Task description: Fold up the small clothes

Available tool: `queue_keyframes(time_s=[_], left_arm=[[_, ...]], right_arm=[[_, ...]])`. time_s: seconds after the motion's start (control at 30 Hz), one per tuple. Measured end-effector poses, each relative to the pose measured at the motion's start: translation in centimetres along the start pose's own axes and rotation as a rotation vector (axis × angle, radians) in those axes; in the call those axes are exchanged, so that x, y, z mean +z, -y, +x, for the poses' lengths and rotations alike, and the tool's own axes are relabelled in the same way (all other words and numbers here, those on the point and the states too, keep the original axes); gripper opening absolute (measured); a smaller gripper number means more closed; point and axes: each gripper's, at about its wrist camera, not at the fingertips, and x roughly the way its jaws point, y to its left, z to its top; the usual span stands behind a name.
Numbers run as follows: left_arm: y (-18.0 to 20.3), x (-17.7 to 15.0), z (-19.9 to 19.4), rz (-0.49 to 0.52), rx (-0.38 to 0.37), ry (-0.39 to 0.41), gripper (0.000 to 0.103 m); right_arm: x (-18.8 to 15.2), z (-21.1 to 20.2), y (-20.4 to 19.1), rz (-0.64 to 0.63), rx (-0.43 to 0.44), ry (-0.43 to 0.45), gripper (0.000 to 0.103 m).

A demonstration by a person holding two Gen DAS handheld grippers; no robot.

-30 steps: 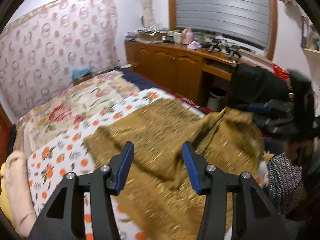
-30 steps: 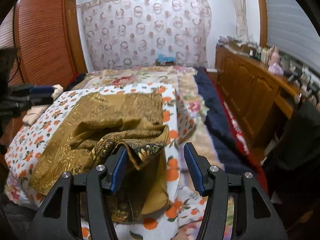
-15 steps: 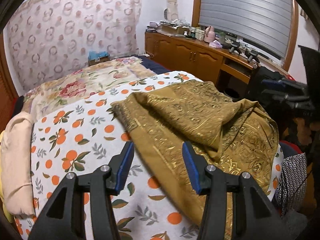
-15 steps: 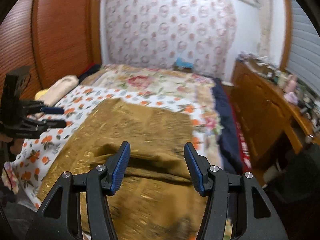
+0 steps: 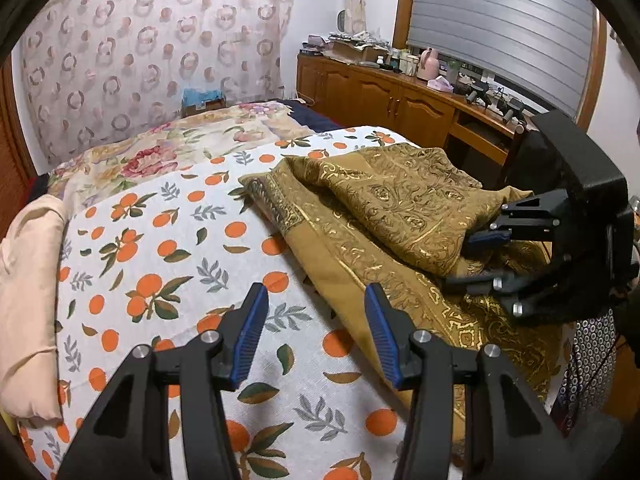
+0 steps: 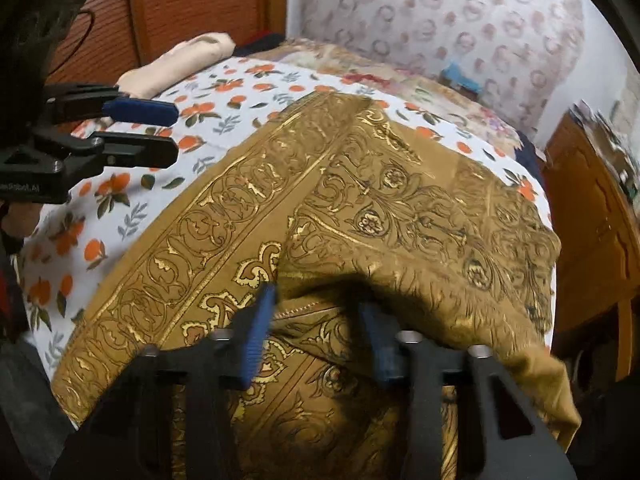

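Right wrist view: gold cloth [image 6: 360, 208] lies crumpled on the orange-print bedsheet [image 6: 224, 92].
Right gripper [image 6: 316, 320] is closing around a raised fold; left gripper [image 5: 314, 320] hangs half open, empty, beside the cloth edge.

Warm, dim indoor light; fisheye bending and black vignette at the edges; left view sharp, right view smeared by motion blur

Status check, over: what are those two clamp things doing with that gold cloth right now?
Right tool closing, gold cloth fold between its pads. Left tool open, empty, over the orange-print sheet. Nothing in the way.
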Motion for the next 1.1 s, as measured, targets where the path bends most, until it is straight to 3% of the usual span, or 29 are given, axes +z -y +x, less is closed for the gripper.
queue_keyframes(time_s=[0.03, 0.1, 0.33, 0.4, 0.6, 0.73, 0.87, 1.1], left_arm=[[-0.1, 0.0, 0.1, -0.003, -0.003, -0.002, 0.049], [-0.3, 0.0, 0.3, -0.004, -0.006, -0.005, 0.049], [-0.5, 0.4, 1.1, -0.007, -0.028, 0.002, 0.049], [-0.5, 0.5, 1.4, -0.01, -0.032, 0.002, 0.049], [-0.6, 0.4, 2.5, -0.03, -0.054, -0.013, 0.049], [-0.2, 0.4, 3.3, -0.021, -0.048, -0.026, 0.049], [0.2, 0.4, 3.5, -0.018, -0.044, -0.032, 0.049], [0.8, 0.4, 4.1, -0.02, -0.047, -0.033, 0.049]], right_arm=[[0.2, -0.1, 0.2, -0.013, -0.006, -0.001, 0.008], [0.5, -1.1, 1.2, -0.018, -0.007, 0.02, 0.005], [4.6, -5.5, 8.1, 0.053, -0.127, 0.155, 0.003], [5.8, -5.1, 10.4, 0.059, -0.193, 0.161, 0.003], [7.1, -0.4, 18.4, 0.186, -0.277, 0.092, 0.003], [6.4, 1.1, 21.9, 0.283, -0.336, 0.061, 0.027], [5.0, -0.5, 23.3, 0.356, -0.314, 0.093, 0.034], [4.3, 0.2, 22.5, 0.383, -0.162, 0.071, 0.034]])
